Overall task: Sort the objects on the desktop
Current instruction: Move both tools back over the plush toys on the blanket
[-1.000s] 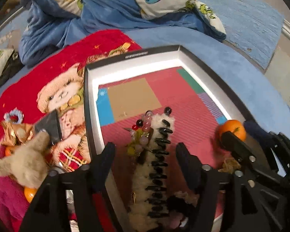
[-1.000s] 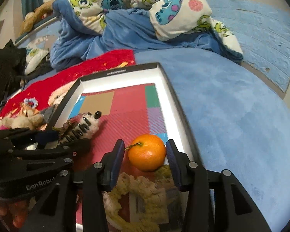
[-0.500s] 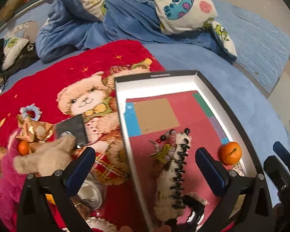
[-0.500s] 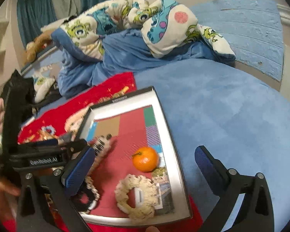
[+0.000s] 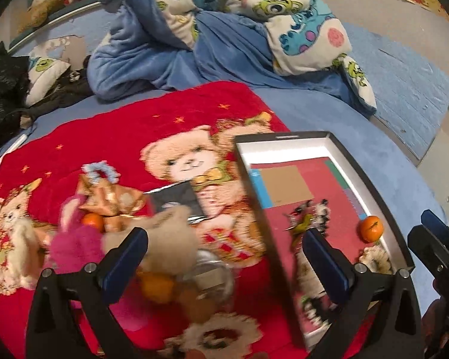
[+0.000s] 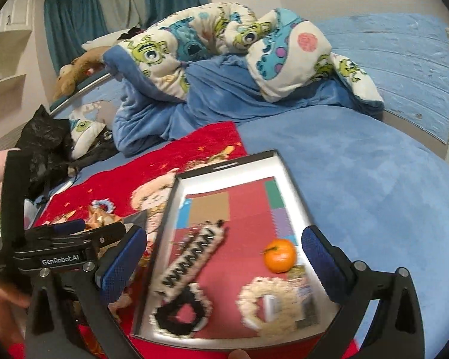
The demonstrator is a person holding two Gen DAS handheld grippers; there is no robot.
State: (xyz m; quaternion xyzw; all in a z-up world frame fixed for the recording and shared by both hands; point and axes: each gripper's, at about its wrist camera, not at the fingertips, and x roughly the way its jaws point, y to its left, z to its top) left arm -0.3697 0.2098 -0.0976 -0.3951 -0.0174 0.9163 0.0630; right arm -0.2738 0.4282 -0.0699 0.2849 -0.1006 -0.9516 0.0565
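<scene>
Between picks: left claw (image 5: 224, 258) and right claw (image 6: 224, 258) both released, empty. Next, reach for beige plush toy (image 5: 170, 239) under left claw.

A bed (image 6: 359, 179) with a blue cover fills both views. A red teddy-bear blanket (image 5: 134, 137) is spread over its left and lower part. A crumpled monster-print quilt (image 6: 212, 59) is heaped across the upper middle of the frame. A black bag (image 6: 45, 143) sits at the left edge. A black-rimmed tray (image 6: 287, 173) sits at lower centre, half on the blanket, half on the blue cover.
</scene>
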